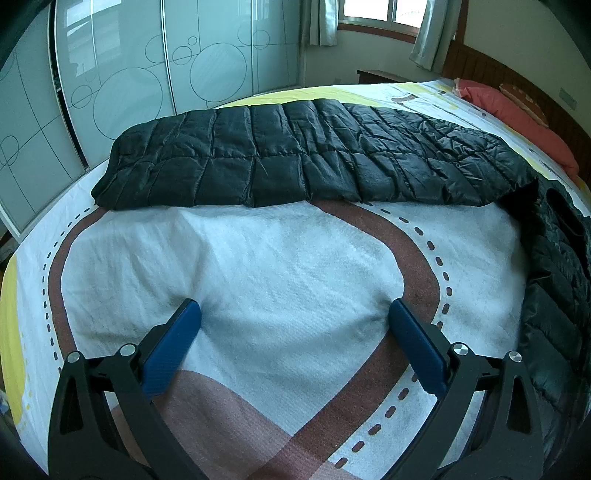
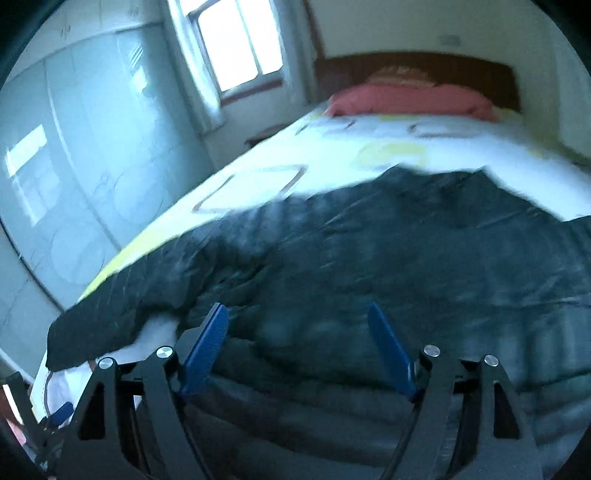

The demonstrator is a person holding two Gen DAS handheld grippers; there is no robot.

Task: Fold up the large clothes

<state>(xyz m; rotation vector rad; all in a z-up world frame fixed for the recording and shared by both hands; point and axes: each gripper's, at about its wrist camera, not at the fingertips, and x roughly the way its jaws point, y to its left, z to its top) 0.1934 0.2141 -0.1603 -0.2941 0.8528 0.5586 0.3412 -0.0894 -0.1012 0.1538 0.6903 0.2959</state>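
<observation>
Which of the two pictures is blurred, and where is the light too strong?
Left wrist view: sharp, quilting of the black jacket clear, edges bent by the fisheye lens, window bright. Right wrist view: motion-smeared, the jacket and red pillow soft, window washed out white; only the right gripper stays fairly crisp.

Jacket (image 1: 303, 155) across bed (image 1: 258, 258), pillow (image 1: 517, 110) behind
</observation>
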